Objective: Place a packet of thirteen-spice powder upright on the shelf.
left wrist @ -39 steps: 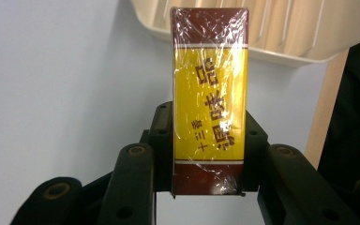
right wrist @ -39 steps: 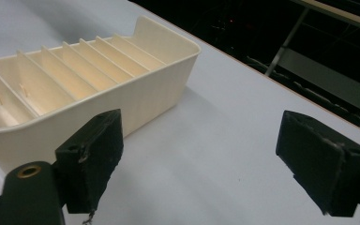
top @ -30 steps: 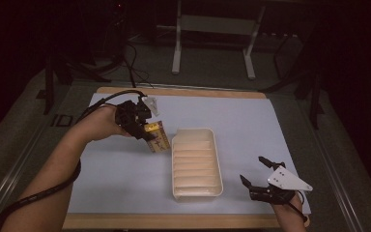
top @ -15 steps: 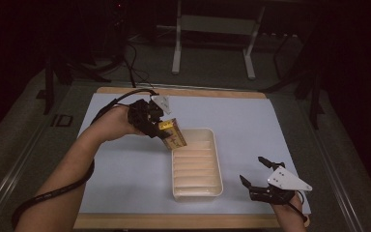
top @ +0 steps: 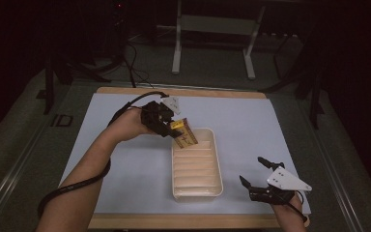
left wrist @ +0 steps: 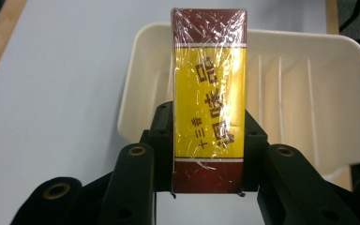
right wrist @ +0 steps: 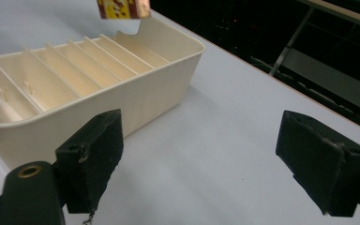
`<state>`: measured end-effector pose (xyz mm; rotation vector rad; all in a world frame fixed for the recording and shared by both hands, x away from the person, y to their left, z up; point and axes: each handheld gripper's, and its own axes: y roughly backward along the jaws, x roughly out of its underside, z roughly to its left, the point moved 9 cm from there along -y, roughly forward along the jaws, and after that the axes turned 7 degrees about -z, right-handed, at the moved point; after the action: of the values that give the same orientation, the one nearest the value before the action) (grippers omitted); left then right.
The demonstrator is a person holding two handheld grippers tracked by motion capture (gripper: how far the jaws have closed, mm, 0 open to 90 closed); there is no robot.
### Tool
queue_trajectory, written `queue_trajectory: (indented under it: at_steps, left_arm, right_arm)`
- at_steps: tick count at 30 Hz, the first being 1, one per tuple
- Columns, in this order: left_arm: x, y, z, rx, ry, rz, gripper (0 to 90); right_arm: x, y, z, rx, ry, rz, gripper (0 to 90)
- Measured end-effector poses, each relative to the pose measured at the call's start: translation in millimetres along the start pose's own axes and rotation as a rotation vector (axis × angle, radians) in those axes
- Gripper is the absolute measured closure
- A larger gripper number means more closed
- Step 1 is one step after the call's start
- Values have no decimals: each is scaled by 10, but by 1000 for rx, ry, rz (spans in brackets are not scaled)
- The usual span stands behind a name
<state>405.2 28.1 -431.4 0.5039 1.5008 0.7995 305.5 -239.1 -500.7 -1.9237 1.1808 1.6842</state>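
A yellow and dark red wrapped box (top: 185, 134) (left wrist: 209, 101) is held in the air by my left gripper (top: 171, 129) (left wrist: 208, 154), shut on its lower half. The box hangs tilted over the far end of a cream tray (top: 196, 193) (left wrist: 309, 84) (right wrist: 136, 101) with several slots; its lower end (right wrist: 122, 8) shows above the tray's far end in the right gripper view. My right gripper (top: 257, 176) (right wrist: 199, 159) stands open near the table's front right edge, beside the tray, with nothing between its jaws.
The tray sits on a pale blue mat (top: 251, 125) over a wooden table (top: 183, 221). Metal stand legs (top: 212, 29) rise on the dark floor behind the table. A black cable (top: 72, 186) trails along the left forearm.
My left gripper has carried the box to the right, from beside the tray's far left corner to over its far end. The right gripper has stayed put.
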Motion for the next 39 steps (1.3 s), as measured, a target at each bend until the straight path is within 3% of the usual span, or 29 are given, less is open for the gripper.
queue_trajectory:
  at_steps: [7,18,30,35,39]
  left_arm:
    - [4,-194,50,2,-24,-9,676]
    - [59,-274,86,6,-36,7,676]
    - [172,-430,101,24,-43,68,675]
    - [224,-537,89,26,-85,121,675]
    - [243,-607,81,29,-91,137,674]
  right_arm:
    - [5,0,4,-2,-2,1,154]
    - [12,-4,10,-8,-1,2,154]
    - [13,-7,11,-9,0,3,154]
    - [11,-5,11,-9,-2,2,154]
    - [13,-2,11,-9,-4,1,154]
